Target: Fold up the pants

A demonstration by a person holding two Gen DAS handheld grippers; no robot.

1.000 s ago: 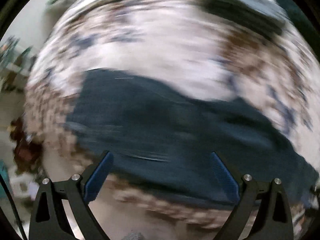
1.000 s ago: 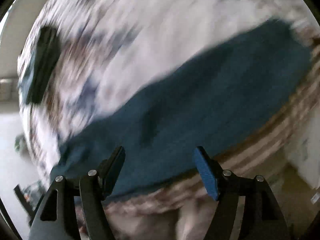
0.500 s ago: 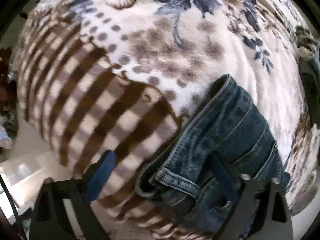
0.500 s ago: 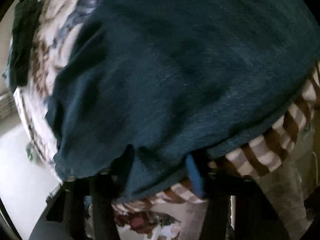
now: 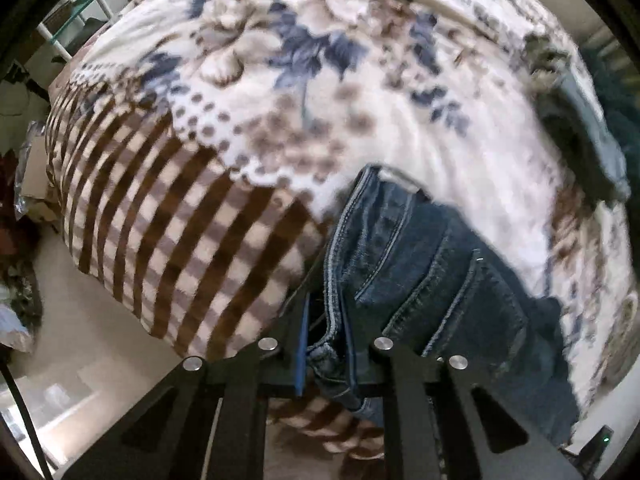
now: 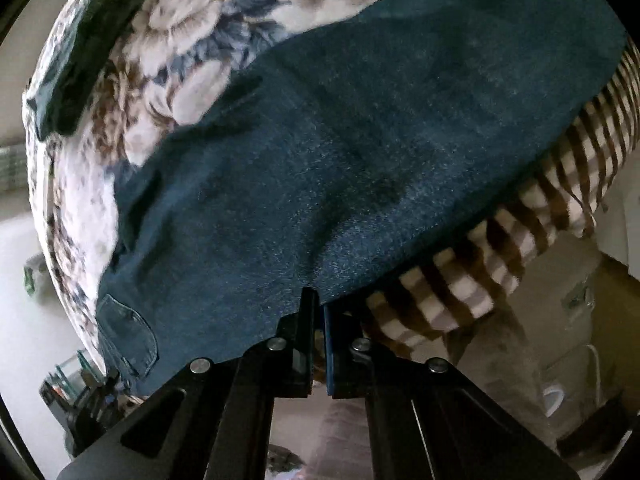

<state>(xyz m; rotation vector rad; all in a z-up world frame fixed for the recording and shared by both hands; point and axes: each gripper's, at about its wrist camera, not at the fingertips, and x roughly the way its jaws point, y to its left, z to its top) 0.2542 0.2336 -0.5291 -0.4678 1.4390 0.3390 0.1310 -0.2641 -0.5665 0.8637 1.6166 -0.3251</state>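
Dark blue jeans [image 5: 420,272] lie spread on a bed blanket [image 5: 180,220] with flowers and brown checks. In the left wrist view the stitched waistband end stands between the pads of my left gripper [image 5: 328,304], whose jaws are closing and press on the denim. In the right wrist view the jeans [image 6: 360,140] fill most of the picture, with a back pocket [image 6: 128,332] at lower left. My right gripper [image 6: 318,300] has its jaws closing to a narrow slit on the near edge of the denim, just over the checked border of the blanket [image 6: 460,280].
A dark folded garment [image 6: 84,40] lies on the far part of the bed, also seen as a dark garment [image 5: 580,132] at the right of the left wrist view. The bed edge drops to pale floor [image 5: 100,340]. Clutter and shelves stand around the bed.
Both grippers swept across the bed, dropped to the jeans and went from wide open to shut, the left on the waistband end, the right on the near denim edge.
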